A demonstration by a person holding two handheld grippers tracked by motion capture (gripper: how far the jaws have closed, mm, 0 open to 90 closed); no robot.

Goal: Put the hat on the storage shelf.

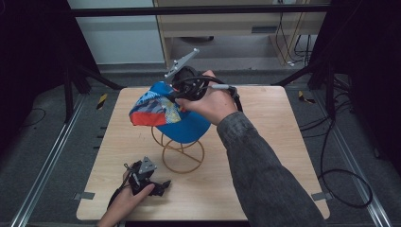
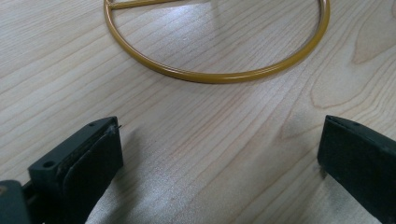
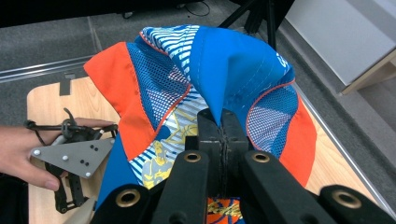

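The right claw (image 3: 223,140) is clamped together on a fold of the soft blue and orange fabric cap with mesh panels (image 1: 163,111), holding it over the thin yellow wire stand (image 1: 182,153) in the middle of the pale wooden worktop (image 1: 265,156). The cap looks light and floppy; it will sag and fold where it is pinched, so I think a grip on the stiffer brim or a seam gives more control than loose cloth. The left claw (image 2: 219,163) rests low on the worktop near the front edge, its jaws apart and holding nothing, just beside the stand's base ring. The wire stand may tip easily. There is free room on the right side of the worktop.
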